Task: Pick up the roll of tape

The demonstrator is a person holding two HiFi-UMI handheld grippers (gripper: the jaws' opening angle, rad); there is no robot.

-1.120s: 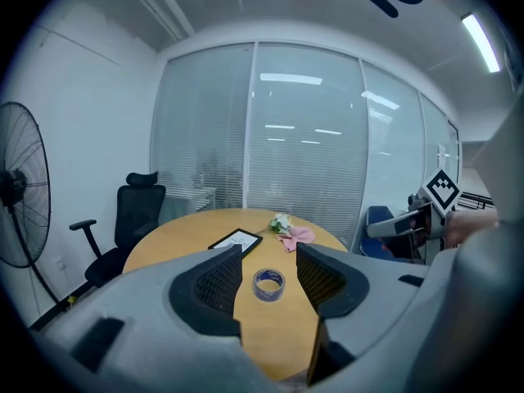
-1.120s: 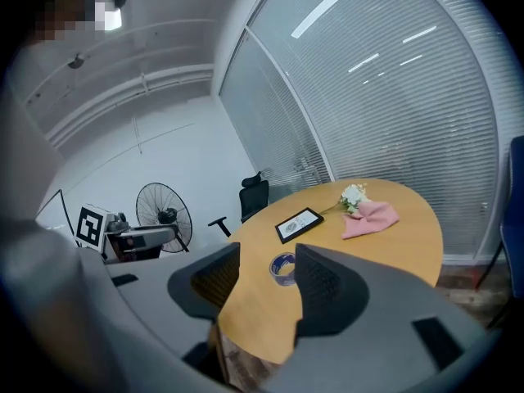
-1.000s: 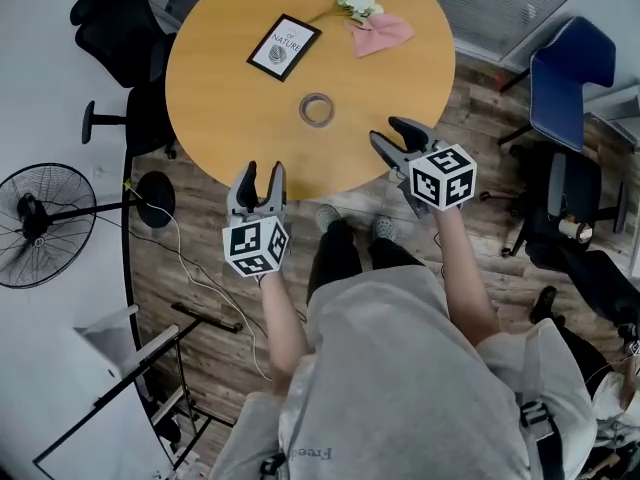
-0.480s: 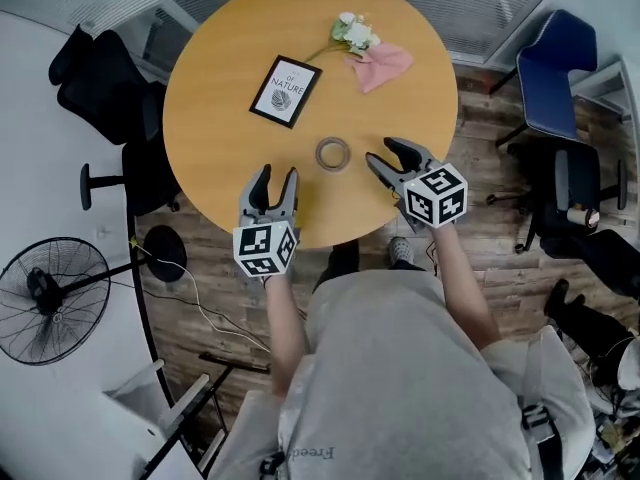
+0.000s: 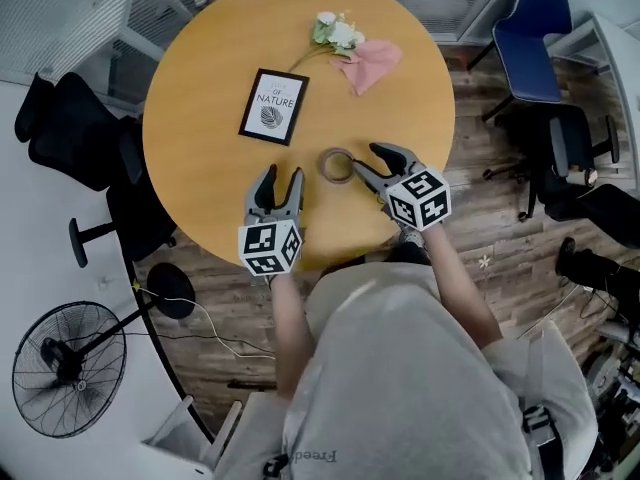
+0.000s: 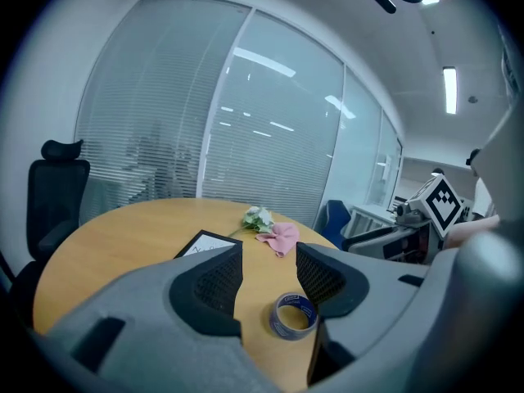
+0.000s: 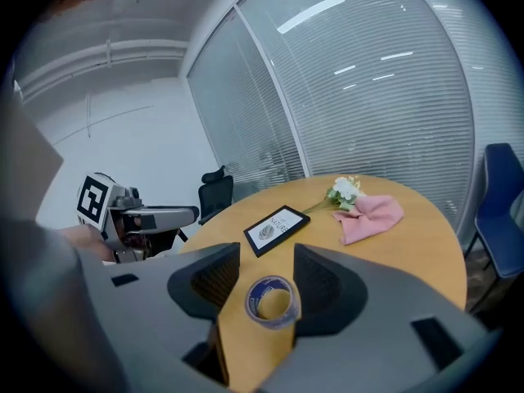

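Observation:
The roll of tape lies flat on the round wooden table, near its front edge. My right gripper is open, with its tips just right of the roll. In the right gripper view the roll of tape sits in line with the gap of that gripper, untouched. My left gripper is open over the table edge, left of the roll. In the left gripper view the tape lies ahead and slightly right of the left gripper.
A framed print lies behind the tape, with white flowers and a pink cloth at the far side. A black chair stands left, a blue chair right, and a fan on the floor.
Both grippers have moved forward over the table edge. The right one has closed in on the tape from the right. Both stay open.

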